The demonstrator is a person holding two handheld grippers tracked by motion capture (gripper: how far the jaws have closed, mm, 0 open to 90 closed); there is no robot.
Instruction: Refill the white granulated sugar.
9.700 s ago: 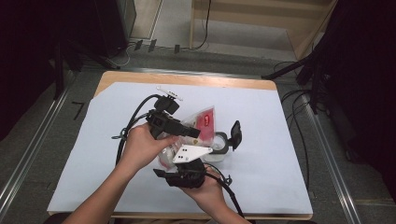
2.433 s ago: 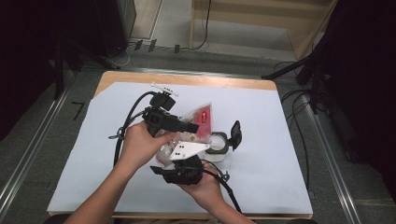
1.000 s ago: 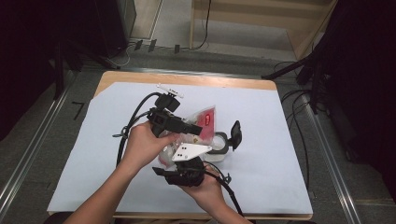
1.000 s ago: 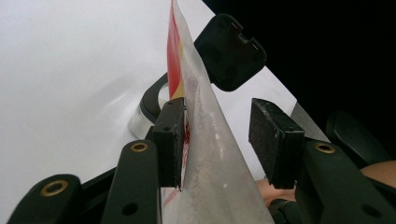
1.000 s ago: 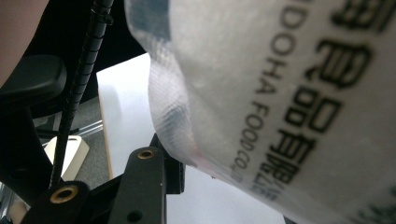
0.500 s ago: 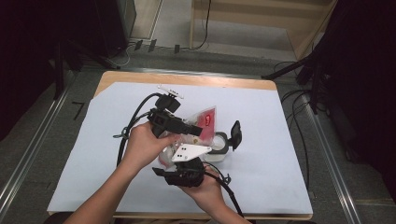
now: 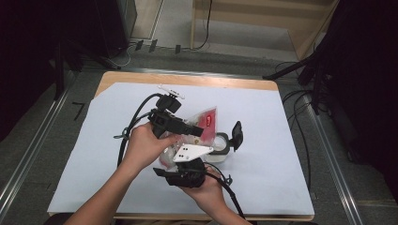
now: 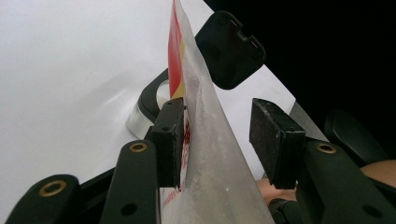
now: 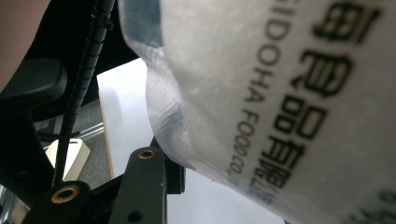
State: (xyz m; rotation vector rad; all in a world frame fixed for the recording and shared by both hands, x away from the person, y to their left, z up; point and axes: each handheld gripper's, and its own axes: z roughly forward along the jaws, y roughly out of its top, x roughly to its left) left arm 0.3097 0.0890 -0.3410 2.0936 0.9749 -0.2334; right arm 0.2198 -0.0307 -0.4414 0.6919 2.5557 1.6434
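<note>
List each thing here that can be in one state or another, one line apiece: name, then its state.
Food bag: lifted off the table, tilted above the jar, between both tools.
Jar: upright on the white sheet, open.
Jar lid: flipped up, standing at the jar's rim.
Left tool: one pad against the bag, the other apart from it.
Right tool: at the bag's lower end; grip cannot be told.
</note>
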